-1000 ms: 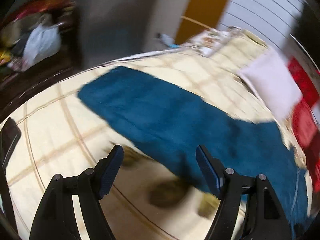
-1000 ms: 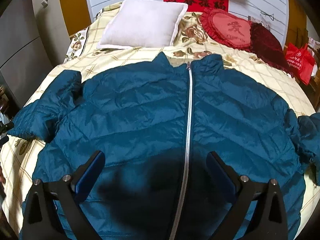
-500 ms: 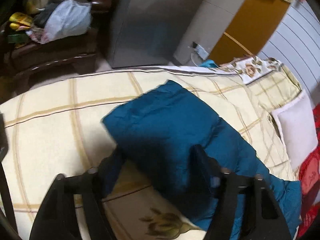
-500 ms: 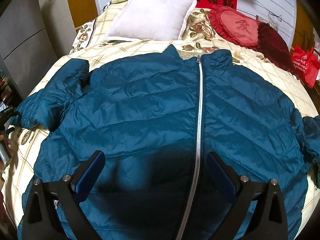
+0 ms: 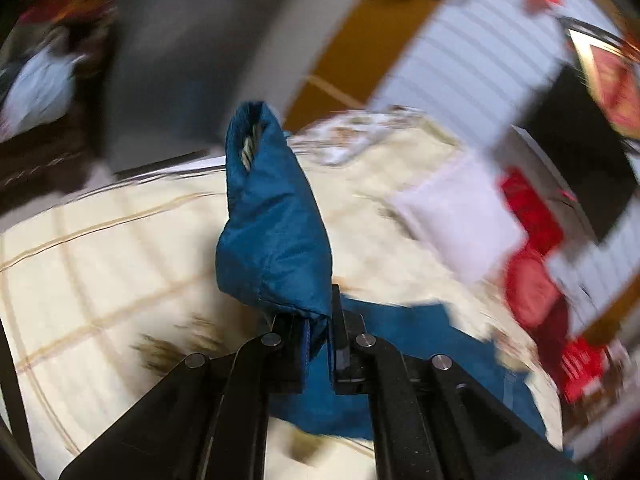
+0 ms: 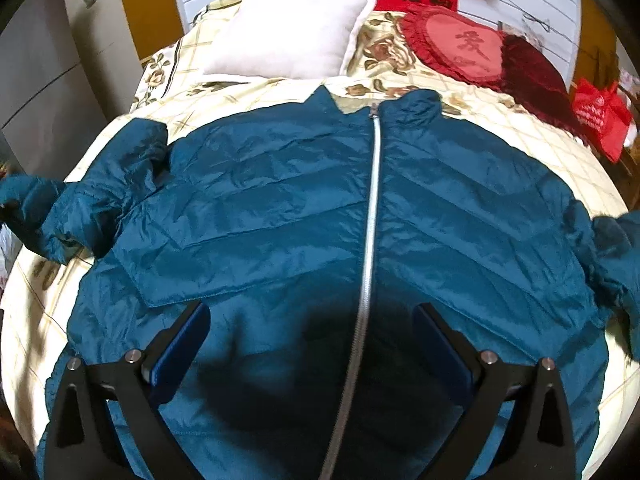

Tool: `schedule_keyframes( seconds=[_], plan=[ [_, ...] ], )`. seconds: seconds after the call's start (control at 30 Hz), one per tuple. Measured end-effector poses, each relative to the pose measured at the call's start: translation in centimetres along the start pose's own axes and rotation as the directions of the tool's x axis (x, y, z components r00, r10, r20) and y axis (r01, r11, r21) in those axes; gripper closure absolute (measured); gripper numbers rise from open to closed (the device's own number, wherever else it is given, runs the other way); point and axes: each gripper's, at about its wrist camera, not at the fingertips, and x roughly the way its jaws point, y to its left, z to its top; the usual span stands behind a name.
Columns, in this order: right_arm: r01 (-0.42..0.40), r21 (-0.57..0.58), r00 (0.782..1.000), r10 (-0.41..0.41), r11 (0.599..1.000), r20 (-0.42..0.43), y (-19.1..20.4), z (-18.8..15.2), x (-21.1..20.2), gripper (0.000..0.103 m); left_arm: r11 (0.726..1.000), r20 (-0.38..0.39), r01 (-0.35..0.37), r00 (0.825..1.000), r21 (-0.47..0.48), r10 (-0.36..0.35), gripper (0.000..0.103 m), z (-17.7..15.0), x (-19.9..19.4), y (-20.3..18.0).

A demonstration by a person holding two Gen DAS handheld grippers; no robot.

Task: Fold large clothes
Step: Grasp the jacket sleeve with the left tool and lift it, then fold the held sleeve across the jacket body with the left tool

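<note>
A teal puffer jacket (image 6: 280,216) lies front up on the bed, zipped, with its silver zipper (image 6: 370,216) running down the middle. My right gripper (image 6: 312,344) is open and hovers above the jacket's lower front, touching nothing. My left gripper (image 5: 318,332) is shut on the end of the jacket's left sleeve (image 5: 276,224) and holds it raised off the bed; the cuff stands up beyond the fingers. In the right wrist view that sleeve (image 6: 80,208) is bunched and lifted at the left edge. The other sleeve (image 6: 616,256) lies crumpled at the right.
The bed has a cream checked floral sheet (image 6: 540,140). A white pillow (image 6: 292,32) and red heart cushions (image 6: 472,52) sit at the head. A red bag (image 6: 600,120) is at the right. A grey cabinet (image 6: 36,80) stands left of the bed.
My left gripper has shut on the left sleeve end and lifted it off the bed. My right gripper stayed open and drifted slightly over the jacket front.
</note>
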Motion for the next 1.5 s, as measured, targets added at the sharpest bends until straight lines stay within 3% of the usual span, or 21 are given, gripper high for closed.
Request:
schedule_keyframes(
  seconds=[0.1, 0.23, 0.37, 0.57, 0.73, 0.93, 1.03, 1.13, 1.27, 1.5],
  plan=[
    [0.013, 0.009, 1.0, -0.013, 1.0, 0.012, -1.0, -0.4, -1.1, 0.001, 0.988, -0.033, 0.129, 0.991, 0.089, -0.127, 0.093, -1.5, -2.0, -6.1],
    [0.032, 0.031, 0.999, -0.032, 0.999, 0.023, -2.9, -1.0, -2.4, 0.0, 0.945, -0.12, 0.264, 0.962, 0.192, -0.245, 0.09, -5.2, -3.1, -13.9],
    [0.053, 0.064, 0.998, -0.055, 0.997, 0.028, -5.4, -1.9, -3.4, 0.001, 0.895, -0.207, 0.342, 0.934, 0.286, -0.29, 0.089, -10.2, -2.8, -20.5],
    [0.085, 0.105, 0.996, -0.088, 0.991, 0.016, -9.2, -3.3, -4.0, 0.001, 0.873, -0.318, 0.381, 0.905, 0.304, -0.284, 0.089, -15.8, 0.2, -25.7],
    [0.107, 0.126, 0.994, -0.109, 0.986, 0.008, -11.6, -3.9, -4.2, 0.001, 0.866, -0.361, 0.361, 0.903, 0.346, -0.232, 0.089, -20.1, 2.6, -28.0],
    [0.123, 0.147, 0.992, -0.124, 0.981, -0.001, -13.3, -4.4, -4.3, 0.001, 0.86, -0.424, 0.378, 0.879, 0.344, -0.217, 0.089, -23.4, 4.6, -28.7],
    [0.128, 0.148, 0.992, -0.129, 0.981, -0.004, -13.5, -4.7, -4.4, 0.001, 0.853, -0.466, 0.368, 0.868, 0.371, -0.172, 0.082, -24.5, 5.7, -28.6],
    [0.129, 0.15, 0.992, -0.129, 0.98, -0.008, -13.7, -4.9, -4.5, 0.001, 0.832, -0.488, 0.361, 0.864, 0.421, -0.128, 0.065, -25.3, 5.8, -28.4],
    [0.127, 0.159, 0.992, -0.128, 0.979, -0.009, -13.9, -4.9, -4.8, 0.001, 0.813, -0.464, 0.365, 0.876, 0.453, -0.135, 0.045, -25.3, 4.0, -27.9],
    [0.126, 0.161, 0.992, -0.127, 0.979, -0.004, -13.4, -4.7, -5.4, 0.001, 0.795, -0.4, 0.356, 0.903, 0.491, -0.157, 0.041, -23.3, 0.0, -26.4]
  ],
)
